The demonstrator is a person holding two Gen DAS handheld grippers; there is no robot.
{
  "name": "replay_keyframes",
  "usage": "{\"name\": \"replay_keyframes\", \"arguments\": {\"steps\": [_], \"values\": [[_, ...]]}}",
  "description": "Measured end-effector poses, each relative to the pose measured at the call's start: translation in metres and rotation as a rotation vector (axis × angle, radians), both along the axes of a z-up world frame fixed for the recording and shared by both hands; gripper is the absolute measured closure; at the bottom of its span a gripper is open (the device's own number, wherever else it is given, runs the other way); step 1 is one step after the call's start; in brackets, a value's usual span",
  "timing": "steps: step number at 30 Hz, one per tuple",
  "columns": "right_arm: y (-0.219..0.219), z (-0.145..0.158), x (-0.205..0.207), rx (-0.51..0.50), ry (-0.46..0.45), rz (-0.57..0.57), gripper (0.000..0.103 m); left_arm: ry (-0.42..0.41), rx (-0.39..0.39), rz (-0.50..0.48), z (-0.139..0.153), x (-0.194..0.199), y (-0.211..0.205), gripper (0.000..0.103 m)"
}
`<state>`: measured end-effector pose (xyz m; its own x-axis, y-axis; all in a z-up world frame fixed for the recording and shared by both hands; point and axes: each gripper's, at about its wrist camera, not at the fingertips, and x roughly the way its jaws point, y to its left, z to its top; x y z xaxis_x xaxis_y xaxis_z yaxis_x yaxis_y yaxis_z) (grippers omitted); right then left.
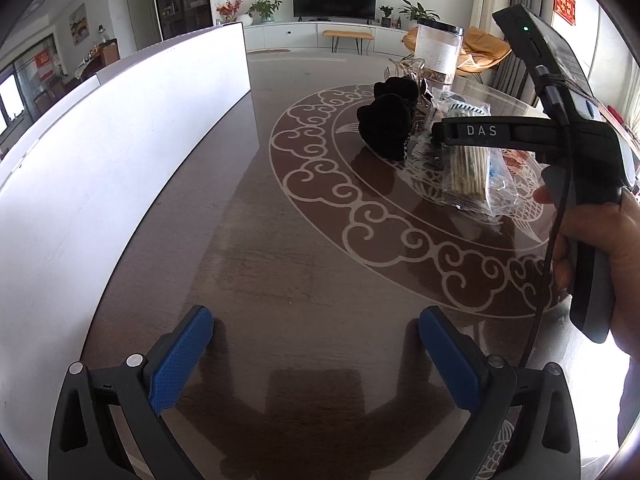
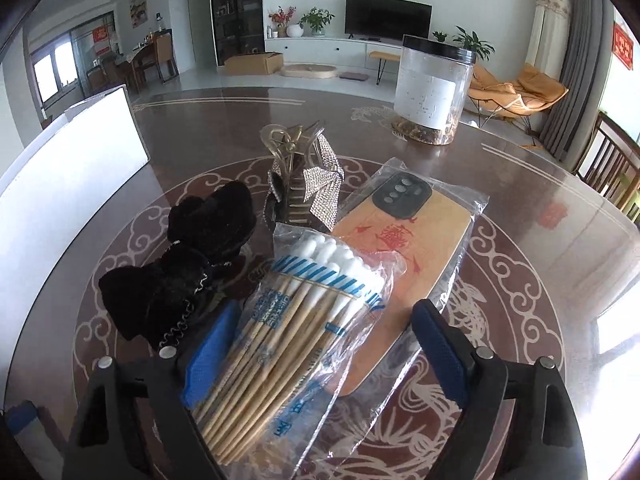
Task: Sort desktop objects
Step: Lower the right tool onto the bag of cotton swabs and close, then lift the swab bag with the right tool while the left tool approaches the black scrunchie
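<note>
I have the right gripper (image 2: pixel 320 360) over the clear plastic bag of wooden cotton swabs (image 2: pixel 296 328), which lies near the middle of the dark patterned tabletop (image 2: pixel 200 128). Its blue fingers (image 2: pixel 438 354) stand about half open on either side of the bag, and I judge they are not yet pressing it. To grip well, I should centre on the bundle of sticks, not the loose film. The bagged orange phone case (image 2: pixel 408 240) lies partly beneath it and the black velvet hair bow (image 2: pixel 180 272) sits just beside the bag, so either could snag. The left gripper (image 1: pixel 316 356) hangs wide open and empty by the white box (image 1: pixel 120 140).
</note>
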<state>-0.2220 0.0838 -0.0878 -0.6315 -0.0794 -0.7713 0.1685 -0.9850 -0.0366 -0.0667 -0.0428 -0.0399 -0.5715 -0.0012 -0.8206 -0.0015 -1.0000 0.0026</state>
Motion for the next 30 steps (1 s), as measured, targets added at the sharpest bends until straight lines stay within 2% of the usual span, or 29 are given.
{"name": "replay_keyframes", "arguments": {"steps": [3,7,9,15,19,23,28,29,30], "values": [[0.006,0.002,0.018,-0.001,-0.012,0.040,0.040,0.000,0.000,0.000,0.000,0.000,0.000,0.000],[0.021,0.002,0.043,-0.006,-0.029,0.076,0.044,0.000,0.002,-0.002,0.000,0.000,-0.001,0.000],[0.030,0.002,0.059,-0.023,-0.045,0.089,0.053,0.000,0.002,-0.002,-0.001,-0.001,-0.001,0.000],[0.057,0.002,0.113,-0.033,-0.071,0.108,0.055,0.001,0.002,-0.002,-0.001,-0.001,-0.001,0.000],[0.092,0.004,0.140,-0.045,-0.070,0.035,0.055,0.001,0.003,-0.002,-0.001,-0.001,-0.001,0.000],[0.127,0.007,0.161,-0.025,-0.056,-0.063,0.055,0.001,0.003,-0.002,-0.001,0.000,-0.001,0.000],[0.144,0.011,0.179,-0.020,-0.056,-0.076,0.052,0.001,0.003,-0.002,-0.001,-0.001,-0.001,0.000],[0.146,0.013,0.182,-0.022,-0.050,-0.076,0.044,0.001,0.003,-0.002,0.000,0.000,-0.001,0.000],[0.146,0.015,0.185,-0.019,-0.040,-0.076,0.032,0.001,0.003,-0.003,-0.001,0.000,-0.001,0.000]]}}
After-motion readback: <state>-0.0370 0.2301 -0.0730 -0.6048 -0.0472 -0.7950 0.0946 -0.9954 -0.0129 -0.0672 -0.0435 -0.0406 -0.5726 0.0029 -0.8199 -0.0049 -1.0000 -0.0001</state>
